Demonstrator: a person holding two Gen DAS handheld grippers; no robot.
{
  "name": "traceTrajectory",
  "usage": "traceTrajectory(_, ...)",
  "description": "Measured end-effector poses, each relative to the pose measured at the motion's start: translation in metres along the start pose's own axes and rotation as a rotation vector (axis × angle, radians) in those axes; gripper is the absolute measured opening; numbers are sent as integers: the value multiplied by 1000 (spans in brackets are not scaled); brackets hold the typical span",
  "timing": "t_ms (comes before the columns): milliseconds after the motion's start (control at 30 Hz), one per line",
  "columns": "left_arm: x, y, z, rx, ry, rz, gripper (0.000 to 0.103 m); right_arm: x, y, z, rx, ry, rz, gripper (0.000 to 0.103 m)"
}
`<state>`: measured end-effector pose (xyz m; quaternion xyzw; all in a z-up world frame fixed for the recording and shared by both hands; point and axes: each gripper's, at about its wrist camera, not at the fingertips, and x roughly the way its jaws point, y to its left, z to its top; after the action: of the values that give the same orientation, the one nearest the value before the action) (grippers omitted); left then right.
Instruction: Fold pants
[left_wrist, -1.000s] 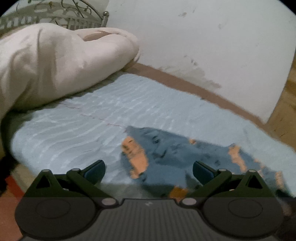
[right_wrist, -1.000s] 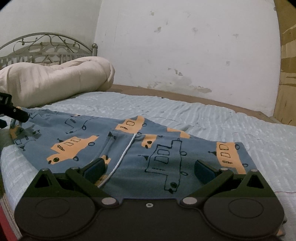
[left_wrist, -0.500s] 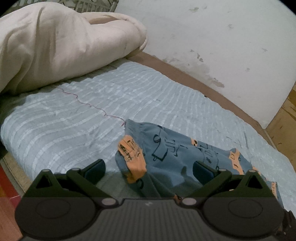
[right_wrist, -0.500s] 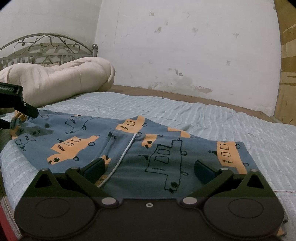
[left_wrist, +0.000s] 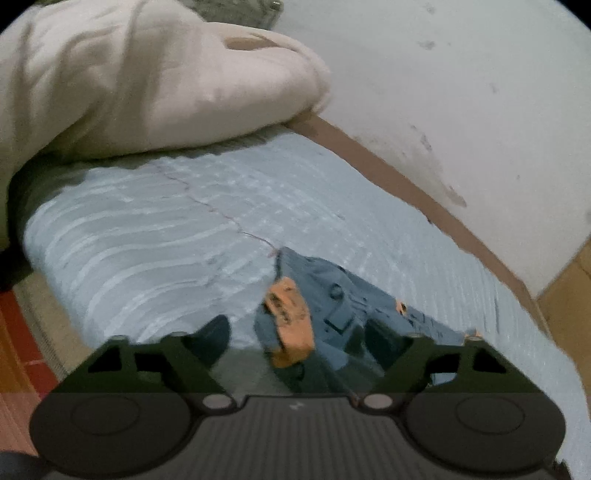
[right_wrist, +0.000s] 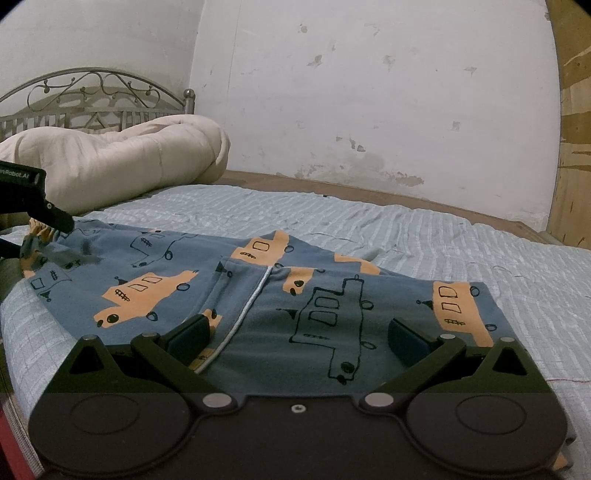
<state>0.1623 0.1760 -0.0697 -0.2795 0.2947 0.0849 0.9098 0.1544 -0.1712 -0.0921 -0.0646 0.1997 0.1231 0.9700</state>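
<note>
From the left wrist, the left gripper (left_wrist: 299, 339) has its jaws spread wide, gripping nothing; a bunched end of the blue pants (left_wrist: 332, 306) lies between them, at about 5 o'clock on the pale blue bedsheet (left_wrist: 166, 229), with the cream comforter (left_wrist: 147, 74) heaped at 11 o'clock. From the right wrist, the right gripper (right_wrist: 299, 336) is likewise wide open and empty above the pants (right_wrist: 314, 295), which lie flat across the bedsheet (right_wrist: 480, 251); the left gripper (right_wrist: 37, 206) shows at 9 o'clock by the far pant end, the comforter (right_wrist: 122, 158) at 10 o'clock.
</note>
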Motion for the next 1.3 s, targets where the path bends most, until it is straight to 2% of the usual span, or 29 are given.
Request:
traceTrajectory(100, -2, 4, 0, -28, -4, -9, 67, 0, 0, 0, 0, -1, 0, 102)
traceTrajectory(267, 2, 5, 0, -44, 30, -26, 66, 0, 0, 0, 1, -1, 0, 102)
traceTrajectory(533, 6, 7, 2, -88, 67, -10, 41, 0, 1, 0, 3, -2, 0, 102)
traceTrajectory(700, 5, 4, 3, -96, 57, -2, 18, 0, 0, 0, 4, -3, 1, 102)
traceTrajectory(967, -14, -22, 4, 29, -36, -12, 13, -1, 1, 0, 3, -4, -1, 102)
traceTrajectory(1300, -49, -78, 4, 186, -145, -138, 13, -1, 8, 0, -12, -15, -22, 102)
